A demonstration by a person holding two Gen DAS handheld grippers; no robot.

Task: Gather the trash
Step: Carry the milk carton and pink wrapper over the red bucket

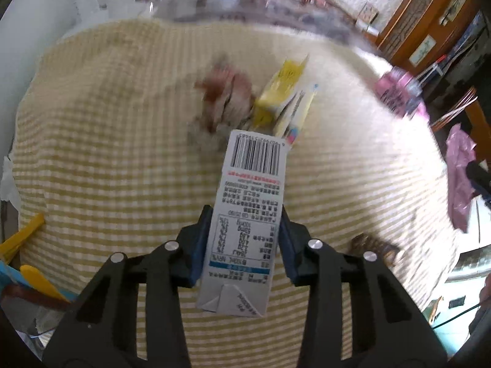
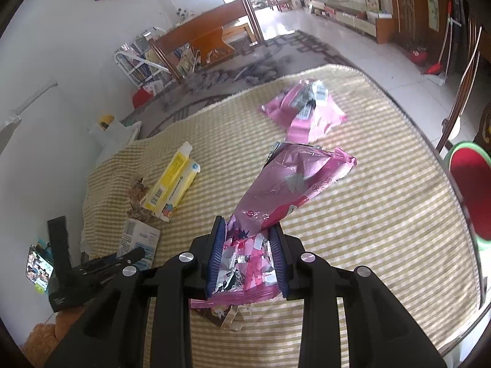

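Note:
My left gripper (image 1: 244, 239) is shut on a white milk carton (image 1: 248, 202) with a barcode, held above the yellow striped mat (image 1: 107, 153). The carton also shows in the right wrist view (image 2: 138, 239), with the left gripper (image 2: 101, 266) on it. My right gripper (image 2: 245, 251) is shut on a crumpled pink foil wrapper (image 2: 288, 184), lifted over the mat (image 2: 383, 214). A yellow box (image 1: 282, 92) lies beside brown dry scraps (image 1: 224, 92); the box also shows in the right wrist view (image 2: 172, 184). Another pink wrapper (image 2: 307, 110) lies at the far side.
A small brown scrap (image 1: 374, 247) lies on the mat at right. A red and green bin (image 2: 469, 190) stands off the mat's right edge. A phone (image 2: 38, 268) and an orange plush toy (image 2: 40, 337) sit left of the mat. Chairs and a rug lie beyond.

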